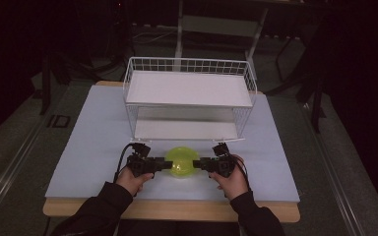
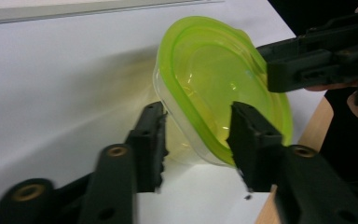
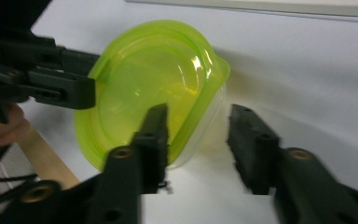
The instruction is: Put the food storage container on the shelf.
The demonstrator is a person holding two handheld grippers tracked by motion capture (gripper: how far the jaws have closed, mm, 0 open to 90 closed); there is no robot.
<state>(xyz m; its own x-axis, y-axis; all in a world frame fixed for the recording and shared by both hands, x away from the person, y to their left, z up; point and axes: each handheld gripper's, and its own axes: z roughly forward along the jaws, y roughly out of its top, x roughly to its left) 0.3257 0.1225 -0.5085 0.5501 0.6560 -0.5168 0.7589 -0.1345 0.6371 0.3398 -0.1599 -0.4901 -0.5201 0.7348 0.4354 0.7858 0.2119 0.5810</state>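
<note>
The jaws of both grippers are spread and straddle the rim of a yellow-green container [image 1: 181, 162], one from each side. In the left gripper view, the left gripper [image 2: 198, 135] has one jaw outside the clear wall of the container, down by the bench, and the other jaw over the green lid, so the near rim lies between them. I can't make out for certain whether the pads press on it; there looks to be a sliver of space on the outer side. In the right gripper view, the right gripper [image 3: 198, 140] has one jaw lying over the lid and the other standing clear of the container's side, with bare bench showing in the gap, so it doesn't seem to be pinching yet.

From the high view, the left gripper [image 1: 165, 164] comes in from the left and the right gripper [image 1: 200, 164] from the right, meeting the container at opposite edges, each held in a hand [image 1: 134, 178] with a dark sleeve. The container sits on the pale blue bench [image 1: 88, 147], near the front edge and about midway across. Just beyond it, farther from the person, stands a white wire shelf rack [image 1: 189, 98] with two levels. The container is close to the rack's lower front rail but apart from it.
</note>
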